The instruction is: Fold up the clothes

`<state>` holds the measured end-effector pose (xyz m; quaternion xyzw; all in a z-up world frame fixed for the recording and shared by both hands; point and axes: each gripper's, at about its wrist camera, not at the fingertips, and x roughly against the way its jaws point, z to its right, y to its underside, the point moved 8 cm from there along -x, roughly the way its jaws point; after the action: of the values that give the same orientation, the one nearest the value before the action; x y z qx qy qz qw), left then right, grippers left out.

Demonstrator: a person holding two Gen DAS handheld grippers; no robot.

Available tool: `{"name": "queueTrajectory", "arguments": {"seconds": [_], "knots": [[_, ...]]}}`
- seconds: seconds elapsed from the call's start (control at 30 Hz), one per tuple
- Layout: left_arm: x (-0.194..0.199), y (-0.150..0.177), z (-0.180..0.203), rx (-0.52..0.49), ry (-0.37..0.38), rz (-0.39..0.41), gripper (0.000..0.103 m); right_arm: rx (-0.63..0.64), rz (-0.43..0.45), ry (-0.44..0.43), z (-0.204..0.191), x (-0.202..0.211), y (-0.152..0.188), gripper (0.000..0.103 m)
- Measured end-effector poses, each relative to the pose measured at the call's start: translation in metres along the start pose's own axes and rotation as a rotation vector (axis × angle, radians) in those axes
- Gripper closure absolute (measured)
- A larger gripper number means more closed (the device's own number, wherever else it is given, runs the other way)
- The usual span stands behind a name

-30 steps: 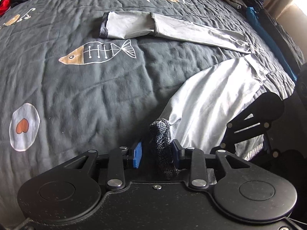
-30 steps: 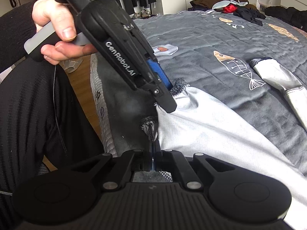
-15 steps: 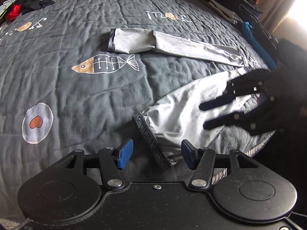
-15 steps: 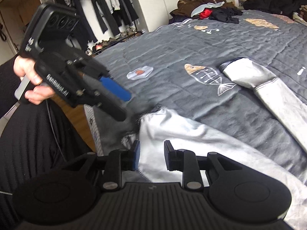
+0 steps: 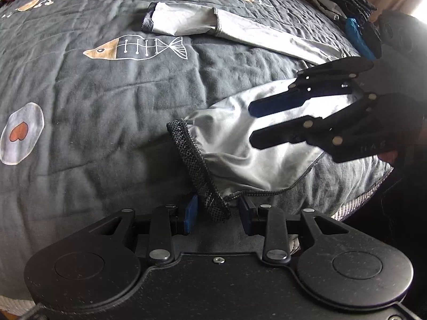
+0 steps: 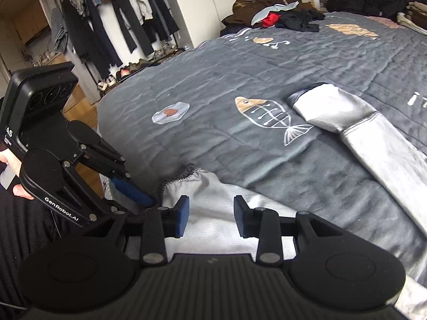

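The left gripper (image 5: 217,214) is closest to the mesh cuff (image 5: 198,170). Its jaws have just been closing, and the cuff's end sits between the pads, but they do not look pressed on it yet. The right gripper (image 6: 210,217) has been opening and hangs spread above the grey sleeve (image 6: 213,213), holding nothing. This sleeve lies on the bed (image 5: 106,101), running away to the right from the cuff. Farther off, the other sleeve (image 5: 240,30) lies stretched flat across the bed.
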<state>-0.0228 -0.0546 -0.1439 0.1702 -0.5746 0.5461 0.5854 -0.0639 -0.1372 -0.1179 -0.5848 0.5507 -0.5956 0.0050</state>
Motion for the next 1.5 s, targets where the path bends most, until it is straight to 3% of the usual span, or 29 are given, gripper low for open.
{"name": "queueTrajectory", "arguments": {"seconds": [0.17, 0.33, 0.43, 0.53, 0.7, 0.87, 1.07, 1.13, 1.2, 1.3, 1.5], "knots": [[0.011, 0.009, 0.013, -0.110, -0.007, 0.043, 0.086, 0.003, -0.061, 0.040, 0.002, -0.019, 0.006, 0.067], [0.014, 0.027, 0.020, -0.271, -0.076, -0.023, 0.085, -0.009, -0.101, 0.051, 0.010, -0.031, 0.012, 0.066], [0.017, 0.027, 0.016, -0.220, -0.051, -0.024, 0.083, 0.014, -0.119, 0.050, 0.007, -0.034, 0.013, 0.062], [0.025, 0.012, 0.006, -0.112, -0.002, 0.046, 0.070, 0.027, -0.129, 0.049, 0.005, -0.034, 0.012, 0.061], [0.025, -0.025, -0.018, 0.038, 0.029, 0.125, 0.070, 0.029, -0.129, 0.045, 0.005, -0.032, 0.011, 0.061], [0.002, -0.041, -0.034, 0.100, 0.080, 0.094, 0.070, 0.039, -0.127, 0.046, 0.004, -0.033, 0.012, 0.061], [-0.022, -0.038, -0.032, 0.057, 0.098, 0.075, 0.072, 0.050, -0.127, 0.044, 0.003, -0.033, 0.013, 0.060], [-0.023, -0.038, -0.030, 0.029, 0.099, 0.093, 0.084, 0.049, -0.126, 0.043, 0.003, -0.033, 0.013, 0.060], [-0.020, -0.039, -0.030, 0.020, 0.090, 0.106, 0.087, 0.045, -0.124, 0.042, 0.003, -0.032, 0.012, 0.060], [-0.007, -0.049, -0.033, -0.014, 0.042, 0.154, 0.088, 0.043, -0.112, 0.044, 0.002, -0.029, 0.010, 0.060], [0.013, -0.078, -0.046, -0.088, -0.084, 0.176, 0.088, 0.030, -0.033, 0.061, 0.002, -0.014, -0.005, 0.060]]}}
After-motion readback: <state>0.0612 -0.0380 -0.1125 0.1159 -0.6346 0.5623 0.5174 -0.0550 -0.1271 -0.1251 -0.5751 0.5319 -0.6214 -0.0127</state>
